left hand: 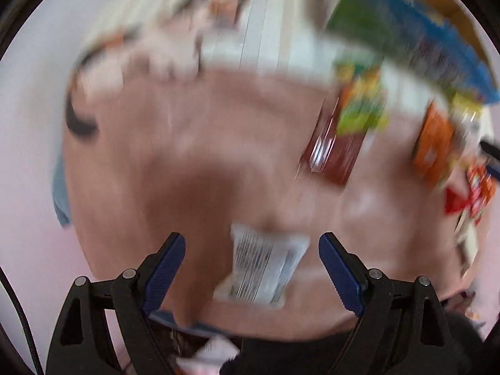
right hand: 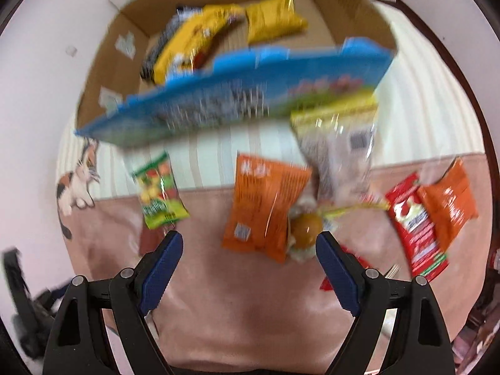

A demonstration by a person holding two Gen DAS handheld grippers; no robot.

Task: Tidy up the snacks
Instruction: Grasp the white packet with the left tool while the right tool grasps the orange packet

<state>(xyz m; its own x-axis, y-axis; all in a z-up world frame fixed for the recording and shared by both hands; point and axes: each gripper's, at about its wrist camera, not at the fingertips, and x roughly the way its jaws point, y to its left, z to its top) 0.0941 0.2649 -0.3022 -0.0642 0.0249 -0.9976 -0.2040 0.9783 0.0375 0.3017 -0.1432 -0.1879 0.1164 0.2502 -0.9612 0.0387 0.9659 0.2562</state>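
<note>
Sorting step under way: yellow packets (right hand: 247, 31) already in cardboard box (right hand: 103, 72) at bedspread's far edge; orange packet (right hand: 262, 209) loose mid-bedspread (right hand: 237, 306)

Right gripper (right hand: 250, 265) spread wide, empty, near orange packet; likely next pick

Left gripper (left hand: 251, 265) spread, clear packet (left hand: 265, 268) between fingers, contact unclear from blur

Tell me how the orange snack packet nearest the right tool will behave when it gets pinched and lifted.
The orange packet looks like a puffed foil pillow pack, so it is probably light and will dent under the pads. Its glossy film may slip, so gripping a crimped end seems safer. It overlaps a clear-wrapped round snack, which might shift with it. The right tool is open.
</note>
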